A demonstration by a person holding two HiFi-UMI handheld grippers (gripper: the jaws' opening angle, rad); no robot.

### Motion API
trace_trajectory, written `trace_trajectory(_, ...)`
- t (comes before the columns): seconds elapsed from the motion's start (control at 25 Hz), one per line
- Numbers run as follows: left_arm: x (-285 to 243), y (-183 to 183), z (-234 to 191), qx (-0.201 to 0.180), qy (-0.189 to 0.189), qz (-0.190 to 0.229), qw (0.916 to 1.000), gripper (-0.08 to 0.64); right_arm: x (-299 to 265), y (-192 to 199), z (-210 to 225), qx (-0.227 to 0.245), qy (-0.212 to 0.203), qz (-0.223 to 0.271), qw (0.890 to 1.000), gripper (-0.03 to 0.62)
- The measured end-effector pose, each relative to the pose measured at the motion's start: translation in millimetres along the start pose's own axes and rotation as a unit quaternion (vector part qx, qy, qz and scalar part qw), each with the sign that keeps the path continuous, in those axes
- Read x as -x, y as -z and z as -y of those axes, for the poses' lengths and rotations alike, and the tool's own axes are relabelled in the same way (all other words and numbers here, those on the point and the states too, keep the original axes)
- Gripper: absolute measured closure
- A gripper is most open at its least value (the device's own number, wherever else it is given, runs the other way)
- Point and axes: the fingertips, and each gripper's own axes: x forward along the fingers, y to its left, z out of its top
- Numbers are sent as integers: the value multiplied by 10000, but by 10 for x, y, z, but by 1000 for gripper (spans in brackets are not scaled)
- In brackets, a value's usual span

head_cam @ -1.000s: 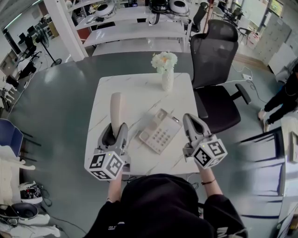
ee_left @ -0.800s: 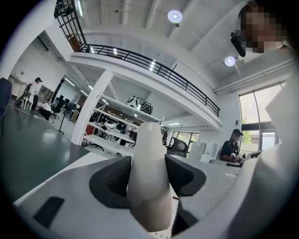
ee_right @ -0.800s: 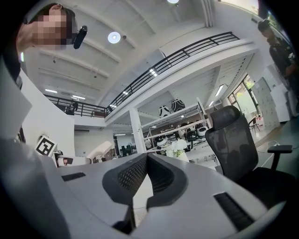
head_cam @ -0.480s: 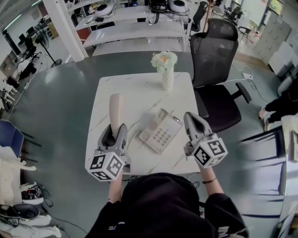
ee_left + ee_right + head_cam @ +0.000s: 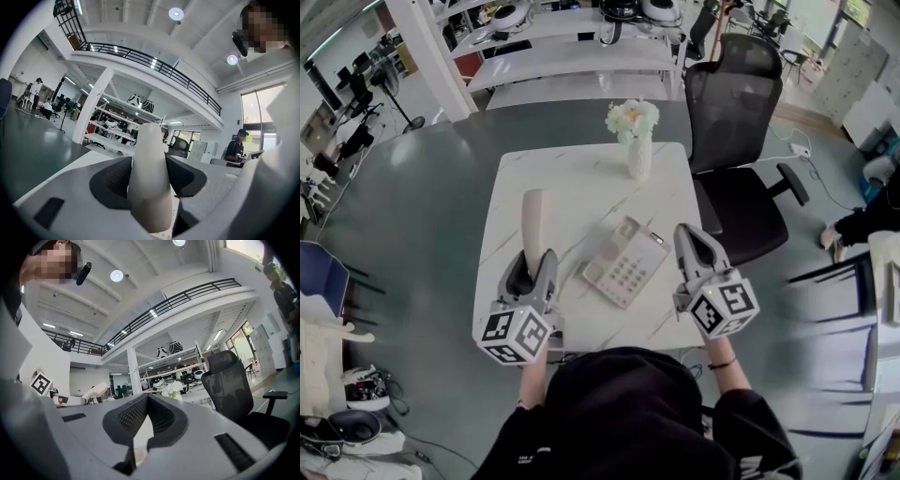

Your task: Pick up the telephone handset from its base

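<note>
Head view: handset (image 5: 534, 217) is off the base (image 5: 624, 263), centre-left over the table (image 5: 581, 173), long axis up-frame, free end pointing away; left gripper view: left gripper (image 5: 149, 157) clamps its near end, likely light, rigid, slick plastic, so grip the shaft; right gripper view: right gripper (image 5: 146, 399) pinched together, empty.
</note>
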Motion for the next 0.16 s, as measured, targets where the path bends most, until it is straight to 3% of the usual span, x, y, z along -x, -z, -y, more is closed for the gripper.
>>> trace_trajectory(0.16, -21, 31, -21, 30, -17, -24, 10000, 339, -42, 44, 21, -35, -1, -29, 10000, 601)
